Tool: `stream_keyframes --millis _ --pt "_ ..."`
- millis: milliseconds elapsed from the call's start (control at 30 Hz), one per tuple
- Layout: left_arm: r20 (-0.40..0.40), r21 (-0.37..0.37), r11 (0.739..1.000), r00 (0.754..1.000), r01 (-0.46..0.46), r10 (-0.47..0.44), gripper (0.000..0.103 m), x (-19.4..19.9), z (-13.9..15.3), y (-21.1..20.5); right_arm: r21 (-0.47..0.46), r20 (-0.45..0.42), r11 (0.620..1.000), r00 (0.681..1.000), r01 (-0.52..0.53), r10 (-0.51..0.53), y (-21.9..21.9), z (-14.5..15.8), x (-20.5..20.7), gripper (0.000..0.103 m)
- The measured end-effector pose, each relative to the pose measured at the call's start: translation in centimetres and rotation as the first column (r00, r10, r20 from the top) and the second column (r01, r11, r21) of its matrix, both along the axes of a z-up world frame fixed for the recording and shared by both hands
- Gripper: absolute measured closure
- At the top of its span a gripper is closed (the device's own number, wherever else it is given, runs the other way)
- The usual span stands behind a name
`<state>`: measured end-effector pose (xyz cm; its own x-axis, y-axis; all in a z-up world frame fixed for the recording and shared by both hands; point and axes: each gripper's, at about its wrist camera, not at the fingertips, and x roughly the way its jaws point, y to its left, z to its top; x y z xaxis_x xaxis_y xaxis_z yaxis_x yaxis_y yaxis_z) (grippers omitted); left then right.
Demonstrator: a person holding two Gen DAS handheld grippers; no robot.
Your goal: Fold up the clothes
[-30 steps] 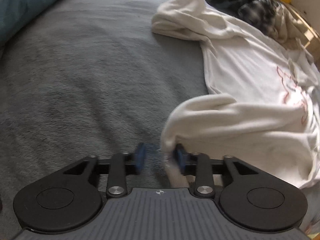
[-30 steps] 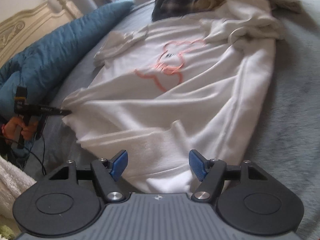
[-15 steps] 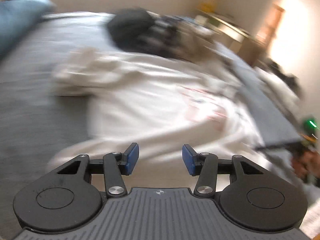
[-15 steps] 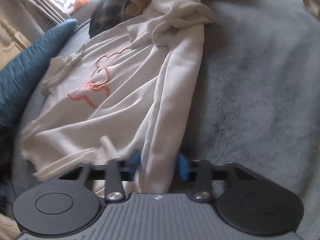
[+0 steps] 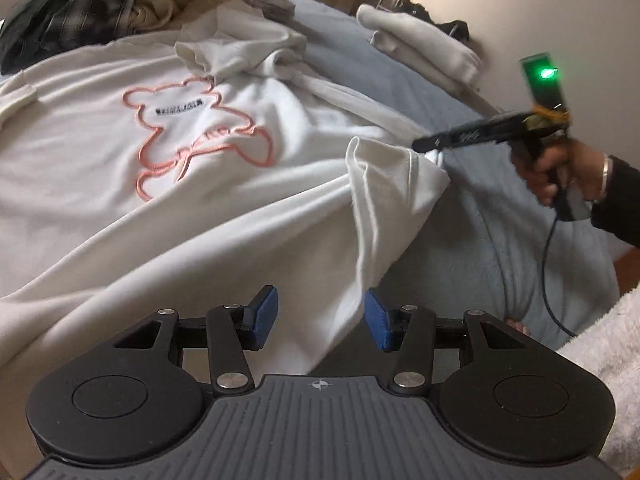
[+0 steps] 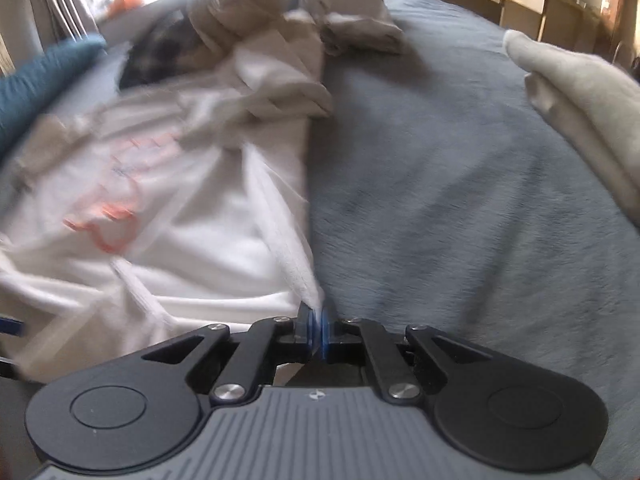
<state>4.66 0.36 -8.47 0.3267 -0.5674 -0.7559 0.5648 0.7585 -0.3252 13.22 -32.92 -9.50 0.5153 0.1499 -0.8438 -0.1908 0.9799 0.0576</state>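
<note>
Grey fleece bedding [image 6: 460, 184] fills the scene, with a white sweatshirt [image 5: 224, 208] spread across the bed, its pink bear outline [image 5: 196, 136] facing up. At 11 o'clock in the left wrist view a heap of unfolded clothes [image 5: 92, 8] is seen, and at 1 o'clock a folded cream garment [image 5: 420, 44] lies near the bed's far edge.

A second ago the right gripper [image 6: 319, 330] was held with its fingers wide apart above the hem; now a corner of the sweatshirt's hem has been clamped between them, the blue pads pressed together with white cloth pinched in the gap. From the left wrist view the same grip is seen at 2 o'clock, where the corner has been lifted off the bedding by the right hand [image 5: 560, 168] and a raised fold has been formed.

The left gripper [image 5: 320, 316], which a second ago was at a sleeve cuff on the other side of the garment, has been swung round to face the hem. Its fingers are held about half apart, with cloth lying beneath the gap but not pressed by either pad; nothing is held.

One hem corner is judged secured and the second not yet taken, so the fold itself appears not to have begun.
</note>
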Motion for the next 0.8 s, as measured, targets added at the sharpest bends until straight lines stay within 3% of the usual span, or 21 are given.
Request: stream_keyframes --millis 67,200,267,333,433,500,633,800 --pt "-0.028 0.004 1.000 0.999 -0.016 0.016 0.055 -0.1 -0.3 0.5 -0.007 -0.007 1.000 1.000 0.005 -0.005 -0.1 -1.8 0.3 0.099" --pt "-0.054 0.010 0.999 0.997 -0.049 0.049 0.055 -0.4 -0.4 1.8 0.035 -0.007 0.999 1.000 0.011 -0.010 -0.9 -1.0 0.3 0.092" --pt "-0.053 0.012 0.997 0.996 -0.071 0.071 0.055 -0.5 -0.2 2.5 0.075 -0.025 0.996 0.999 0.043 -0.041 -2.3 0.1 -0.2 0.058" --pt "-0.035 0.025 0.997 0.996 -0.078 0.079 0.055 -0.9 -0.1 2.9 0.102 -0.011 0.990 0.995 0.096 -0.095 -3.8 1.4 -1.1 0.046" --pt "-0.022 0.020 0.998 0.998 -0.061 0.062 0.055 -1.0 -0.2 2.5 0.197 0.029 0.973 0.992 0.118 -0.126 -5.0 3.3 -2.4 0.044" --pt "-0.013 0.015 0.999 0.999 -0.034 0.035 0.055 -0.8 -0.4 1.6 0.276 0.045 0.960 0.997 0.052 -0.067 -4.4 4.0 -2.9 0.044" --pt "0.050 0.051 0.995 0.995 0.084 -0.086 0.055 -1.0 -0.4 -1.8 0.292 0.087 0.951 0.993 -0.103 0.080 -0.8 4.6 -2.9 0.044" --pt "0.119 0.115 0.980 0.977 0.162 -0.175 0.056 -1.8 -0.8 -4.1 0.365 0.051 0.909 0.979 -0.203 0.198 2.6 2.9 -1.4 0.044"
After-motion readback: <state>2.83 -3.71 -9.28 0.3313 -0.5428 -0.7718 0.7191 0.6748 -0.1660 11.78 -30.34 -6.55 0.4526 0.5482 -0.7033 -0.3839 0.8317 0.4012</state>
